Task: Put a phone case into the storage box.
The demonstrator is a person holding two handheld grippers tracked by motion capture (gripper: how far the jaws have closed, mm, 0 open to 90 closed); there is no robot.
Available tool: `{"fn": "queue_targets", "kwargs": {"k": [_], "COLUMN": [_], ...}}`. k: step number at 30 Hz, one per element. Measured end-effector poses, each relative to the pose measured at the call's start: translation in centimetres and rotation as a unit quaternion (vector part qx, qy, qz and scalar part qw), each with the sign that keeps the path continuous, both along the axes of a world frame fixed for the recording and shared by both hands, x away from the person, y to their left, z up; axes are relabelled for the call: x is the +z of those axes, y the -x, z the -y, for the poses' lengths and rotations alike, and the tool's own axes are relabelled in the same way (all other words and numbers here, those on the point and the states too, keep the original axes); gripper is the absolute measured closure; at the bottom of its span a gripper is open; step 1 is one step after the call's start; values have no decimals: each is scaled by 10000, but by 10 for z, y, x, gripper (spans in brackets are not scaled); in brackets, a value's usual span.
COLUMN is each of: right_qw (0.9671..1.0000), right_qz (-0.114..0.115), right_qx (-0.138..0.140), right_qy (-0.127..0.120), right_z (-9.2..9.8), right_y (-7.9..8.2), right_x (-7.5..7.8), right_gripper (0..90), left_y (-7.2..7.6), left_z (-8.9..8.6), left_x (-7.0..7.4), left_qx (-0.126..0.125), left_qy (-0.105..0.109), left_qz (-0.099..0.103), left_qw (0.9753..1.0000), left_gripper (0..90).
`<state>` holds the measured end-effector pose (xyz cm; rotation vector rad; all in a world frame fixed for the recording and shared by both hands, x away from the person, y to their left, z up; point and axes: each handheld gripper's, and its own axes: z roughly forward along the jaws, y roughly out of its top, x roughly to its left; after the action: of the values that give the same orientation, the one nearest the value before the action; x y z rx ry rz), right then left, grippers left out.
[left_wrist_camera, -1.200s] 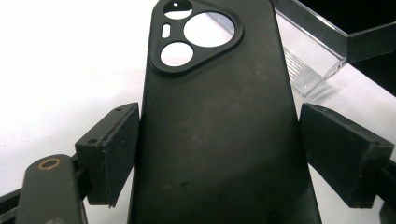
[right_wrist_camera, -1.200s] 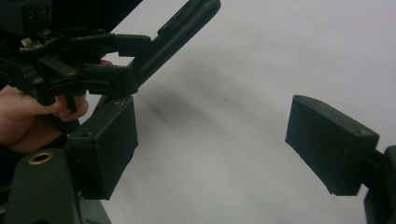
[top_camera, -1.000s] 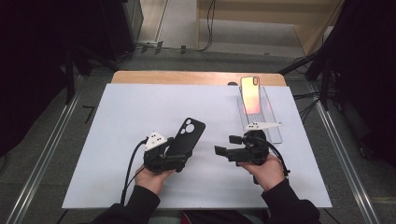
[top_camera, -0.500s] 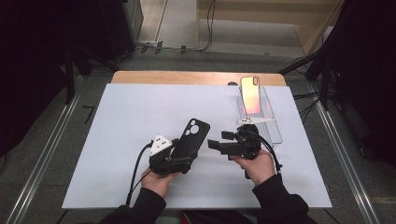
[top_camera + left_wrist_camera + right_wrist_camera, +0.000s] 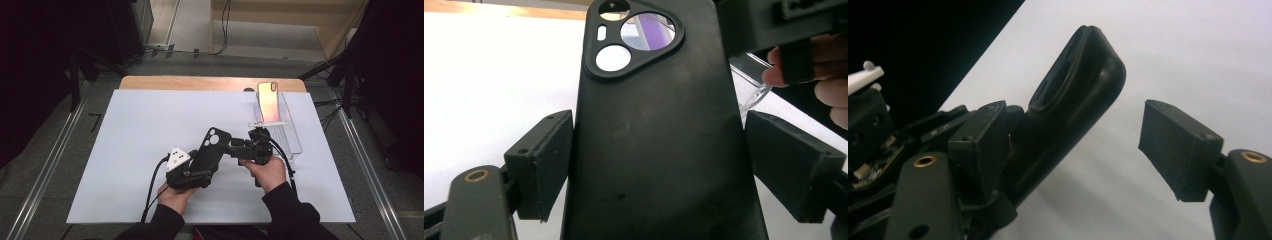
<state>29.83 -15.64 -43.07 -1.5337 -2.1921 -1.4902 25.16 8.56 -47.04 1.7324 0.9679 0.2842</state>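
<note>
- Here, the left gripper (image 5: 200, 167) clamps the matte black soft phone case (image 5: 212, 150) by its long edges, above the white table mat (image 5: 125, 150).
- The right gripper (image 5: 235, 146), jaws parted, flanks the case's upper edge.
- Judged unfinished: the glossy phone (image 5: 269, 102) rests on its clear acrylic stand (image 5: 292, 135), uncased.

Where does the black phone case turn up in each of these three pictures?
High view: the black phone case sits centre, slanting up from the left tool.
Left gripper view: it stands in the middle.
Right gripper view: left of centre, edge-on.
Shared landmark: the white table cover.
</note>
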Motion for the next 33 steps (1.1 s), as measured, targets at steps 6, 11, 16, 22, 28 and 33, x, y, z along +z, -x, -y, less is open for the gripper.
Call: {"fn": "queue_targets", "kwargs": {"k": [6, 11, 16, 22, 28, 33], "right_qw": [9998, 9988, 9970, 9929, 9921, 9901], "right_qz": [-174, -366, -488, -748, -722, -778], "right_qx": [-96, -247, -316, -227, -108, -25], "right_qy": [-93, -223, -505, -894, -1022, -1166], "right_z": [-2, -2, 1, 5, 6, 6], "right_y": [-7, -13, -17, -19, -17, -16], "right_x": [1, 1, 2, 3, 9, 12], "right_gripper": [341, 454, 651, 726, 758, 772], "left_y": [3, 4, 6, 6, 6, 5], "left_z": [2, 4, 5, 5, 6, 7], "left_x": [0, -1, -1, -2, -1, 2], "left_qx": [47, 33, 2, -61, -162, -223], "left_qy": [-24, 43, 96, 155, 291, 181], "left_qz": [43, 12, -33, -93, -104, -122], "left_qw": [10000, 10000, 9999, 9998, 9994, 9995], "left_gripper": [150, 150, 149, 146, 141, 134]}}
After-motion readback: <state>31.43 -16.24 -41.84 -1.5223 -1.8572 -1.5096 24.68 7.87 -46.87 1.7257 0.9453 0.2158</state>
